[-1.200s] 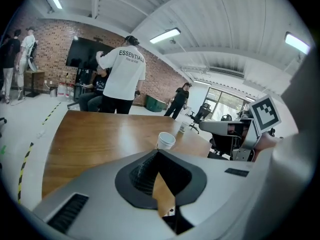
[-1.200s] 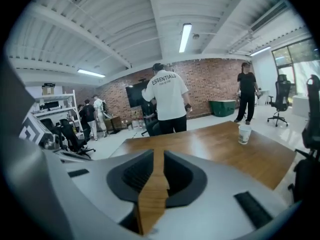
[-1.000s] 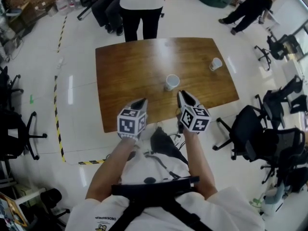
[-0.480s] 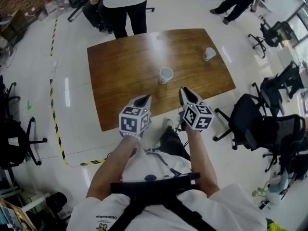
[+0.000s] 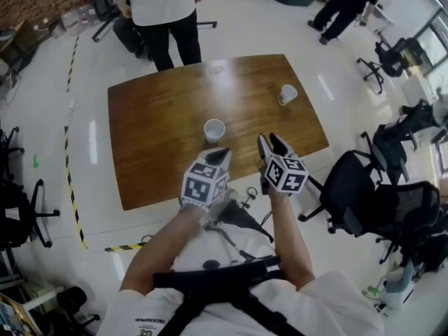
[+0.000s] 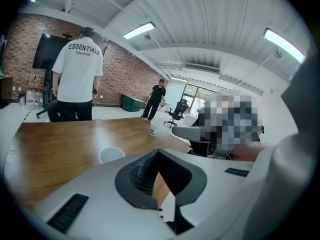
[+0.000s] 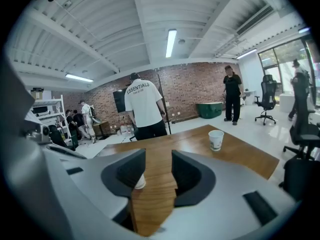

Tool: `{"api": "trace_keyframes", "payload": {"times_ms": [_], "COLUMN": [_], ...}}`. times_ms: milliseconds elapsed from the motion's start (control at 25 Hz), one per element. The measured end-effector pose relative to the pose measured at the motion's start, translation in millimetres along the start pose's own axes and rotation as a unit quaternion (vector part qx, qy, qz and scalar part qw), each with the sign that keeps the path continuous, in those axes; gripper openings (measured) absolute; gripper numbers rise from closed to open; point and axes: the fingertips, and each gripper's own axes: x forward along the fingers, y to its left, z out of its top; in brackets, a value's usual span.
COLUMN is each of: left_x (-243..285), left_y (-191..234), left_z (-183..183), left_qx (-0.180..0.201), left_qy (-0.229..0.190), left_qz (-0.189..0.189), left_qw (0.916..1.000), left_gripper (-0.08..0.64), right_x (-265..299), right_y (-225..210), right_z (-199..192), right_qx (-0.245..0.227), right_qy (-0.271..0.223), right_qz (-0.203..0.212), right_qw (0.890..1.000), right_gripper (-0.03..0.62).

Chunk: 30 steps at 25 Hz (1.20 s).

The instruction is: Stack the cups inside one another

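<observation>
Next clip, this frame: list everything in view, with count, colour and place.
table: one, brown wood, mid-floor.
near cup: one, white, upright, near the table's front edge.
far cup: one, white, upright, toward the table's far right, well apart from the first.
standing person: one, white shirt, at the table's far edge.
person in black: one, far right of the room.
office chairs: several, black, on both sides of the table.
floor tape: yellow and black, left of the table.
green bin: one, by the brick wall.
left gripper: white, jaws together, empty.
right gripper: white, jaws have just been opening, nothing between them.
</observation>
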Motion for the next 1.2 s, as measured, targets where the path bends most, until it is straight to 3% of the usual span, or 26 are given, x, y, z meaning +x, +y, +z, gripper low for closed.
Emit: {"api": "trace_keyframes", "payload": {"times_ms": [280,680,920,1200], "left_x": [83,179,214,240], "left_y": [-31,-53,-52,-49], "left_z": [29,56,65,68], "left_qx": [0.006,-0.004,-0.001,-0.001], "left_qy": [0.005,0.008,0.023,0.037], "left_qz": [0.004,0.019,0.024,0.032], "left_qw": [1.0000,0.9998,0.9994,0.9988], "left_gripper": [0.000,0.000,0.000,0.000], "right_x": [31,89,135,180], "right_y": [-89,-184,-212,-230], "right_z": [30,62,59,48], "right_qx": [-0.021,-0.112,-0.211,-0.288], "right_qy": [0.011,0.065,0.125,0.182], "right_qz": [0.008,0.039,0.054,0.072], "right_qw": [1.000,0.991,0.968,0.938], "right_gripper": [0.196,0.196,0.185,0.170]}}
